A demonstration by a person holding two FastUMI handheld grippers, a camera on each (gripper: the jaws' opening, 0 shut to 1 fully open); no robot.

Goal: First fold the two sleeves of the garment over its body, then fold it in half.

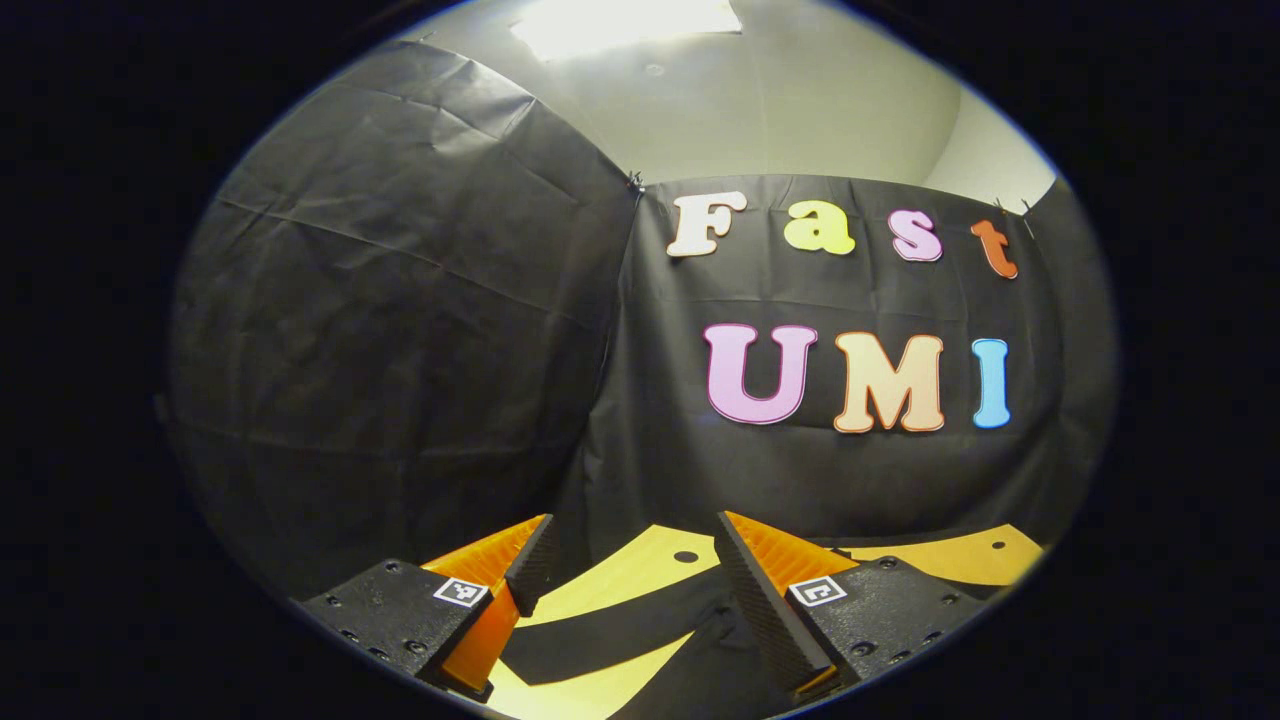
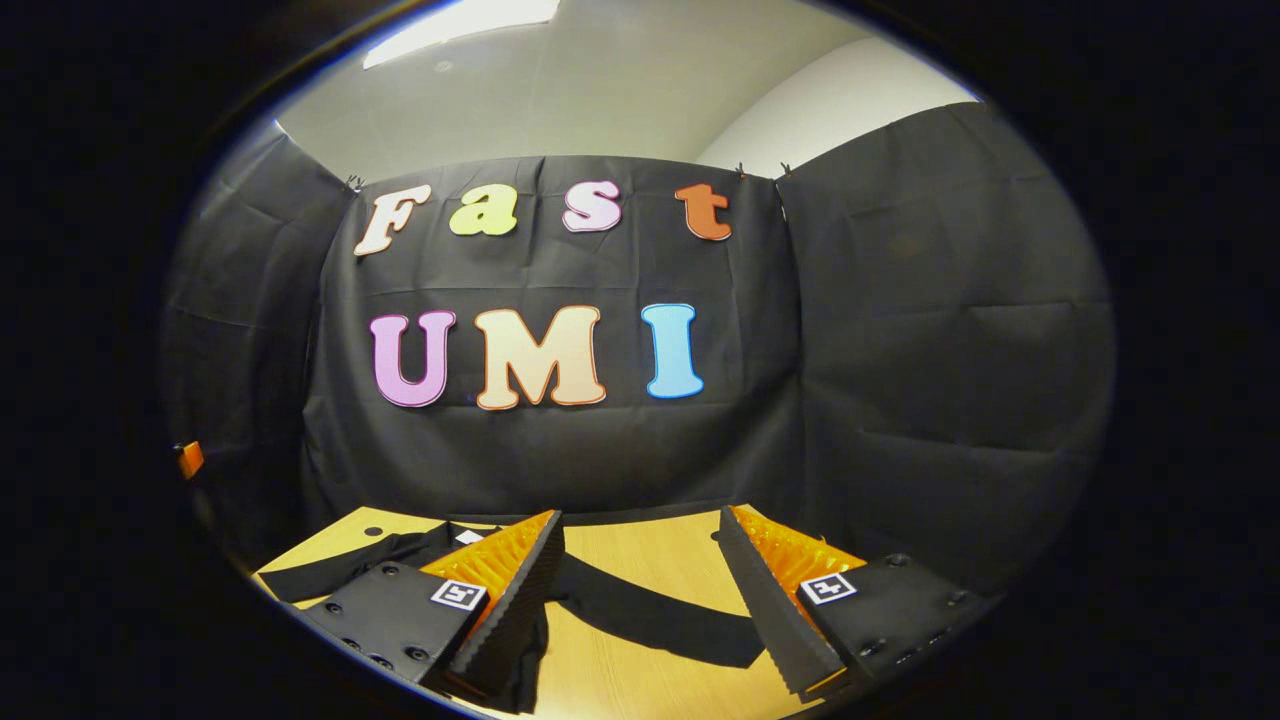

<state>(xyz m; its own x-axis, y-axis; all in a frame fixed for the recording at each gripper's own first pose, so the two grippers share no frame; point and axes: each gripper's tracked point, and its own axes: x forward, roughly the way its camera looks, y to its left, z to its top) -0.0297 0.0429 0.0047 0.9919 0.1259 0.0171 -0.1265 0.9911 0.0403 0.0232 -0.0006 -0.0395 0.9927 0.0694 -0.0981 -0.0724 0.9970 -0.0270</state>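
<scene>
A black garment lies spread on the yellow wooden table, with one sleeve stretching out toward the left in the left gripper view. My left gripper hovers over it, open, with nothing between its fingers. In the right gripper view the same black garment lies on the table, its other sleeve running out to the right and its collar area at the far left. My right gripper is held above it, open and empty.
The booth's black cloth wall closes the table off at the back and on both sides. A small orange thing sits at the left wall in the right gripper view. Bare table shows beyond the garment.
</scene>
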